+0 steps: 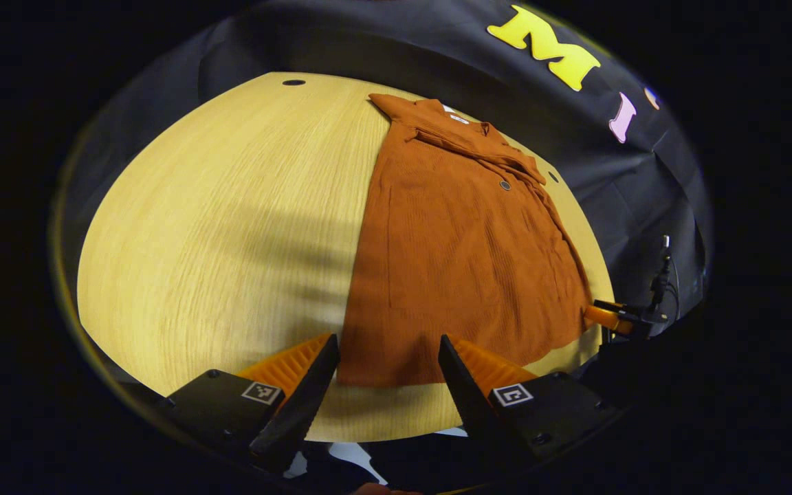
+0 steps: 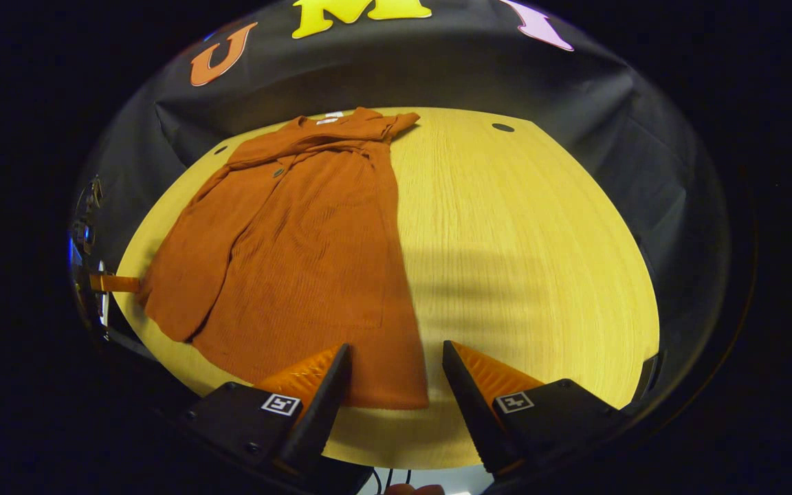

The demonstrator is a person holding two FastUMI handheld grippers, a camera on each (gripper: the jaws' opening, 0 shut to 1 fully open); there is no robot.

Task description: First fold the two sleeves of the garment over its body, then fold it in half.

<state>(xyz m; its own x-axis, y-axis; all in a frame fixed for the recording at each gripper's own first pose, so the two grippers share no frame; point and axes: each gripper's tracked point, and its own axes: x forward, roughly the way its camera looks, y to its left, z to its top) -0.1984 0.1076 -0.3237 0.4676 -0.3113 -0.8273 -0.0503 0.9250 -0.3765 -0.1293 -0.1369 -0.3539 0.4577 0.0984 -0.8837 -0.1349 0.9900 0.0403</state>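
A rust-orange garment (image 1: 465,240) lies flat on the wooden table (image 1: 217,227), collar at the far side and hem toward me. One long sleeve (image 2: 190,254) lies down along its side, and fabric is folded across just below the collar (image 2: 331,141). My left gripper (image 1: 388,338) is open at the near hem, its fingers either side of the hem's left corner. My right gripper (image 2: 396,345) is open at the hem's other corner (image 2: 403,395). In each view the other gripper's finger shows small at the far hem edge, in the left gripper view (image 1: 606,316) and in the right gripper view (image 2: 117,282).
Bare tabletop (image 2: 526,261) stretches beside the garment on either side. Small round holes (image 1: 293,82) (image 2: 502,127) sit near the table's far edge. The black cloth wall rises behind the table. A dark stand with a cable (image 1: 661,282) is off the table's edge.
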